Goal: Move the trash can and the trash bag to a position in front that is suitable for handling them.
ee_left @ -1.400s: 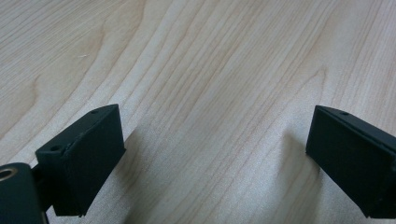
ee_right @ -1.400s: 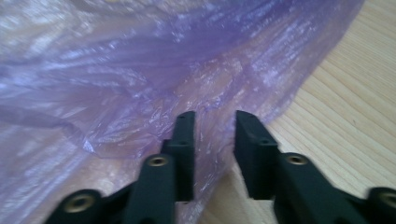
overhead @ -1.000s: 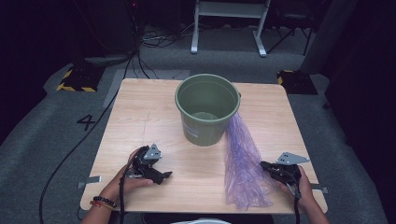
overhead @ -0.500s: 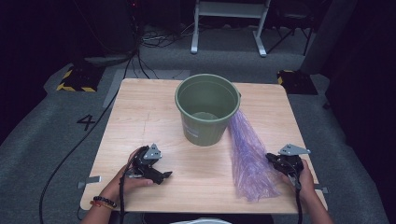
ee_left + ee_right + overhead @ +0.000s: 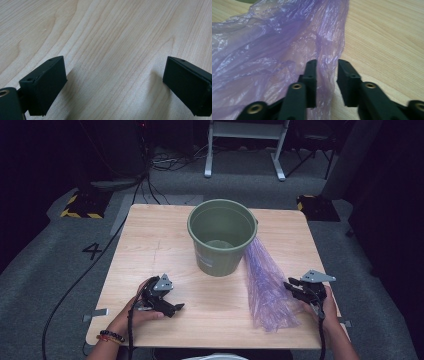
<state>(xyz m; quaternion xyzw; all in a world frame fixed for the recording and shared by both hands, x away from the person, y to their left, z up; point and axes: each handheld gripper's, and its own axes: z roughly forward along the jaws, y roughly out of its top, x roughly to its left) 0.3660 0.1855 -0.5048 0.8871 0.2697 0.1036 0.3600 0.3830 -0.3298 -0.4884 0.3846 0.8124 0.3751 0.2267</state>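
both grippers gape: right gripper (image 5: 326, 75) just opening astride the purple bag's (image 5: 274, 50) edge (unpinched), left gripper (image 5: 115, 85) over bare table (image 5: 112, 37).

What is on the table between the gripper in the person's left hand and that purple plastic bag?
Nothing: in the high view the stretch of wooden table between the left gripper and the purple bag is bare. The green bucket stands farther back.

- The right gripper (image 5: 295, 287) has shifted from the lower right toward the right edge of the high view, off the purple bag's (image 5: 267, 287) lower end.
- Its jaws have just been opening; the bag's edge lies slack between them.
- The bag's lower end has spread wider.
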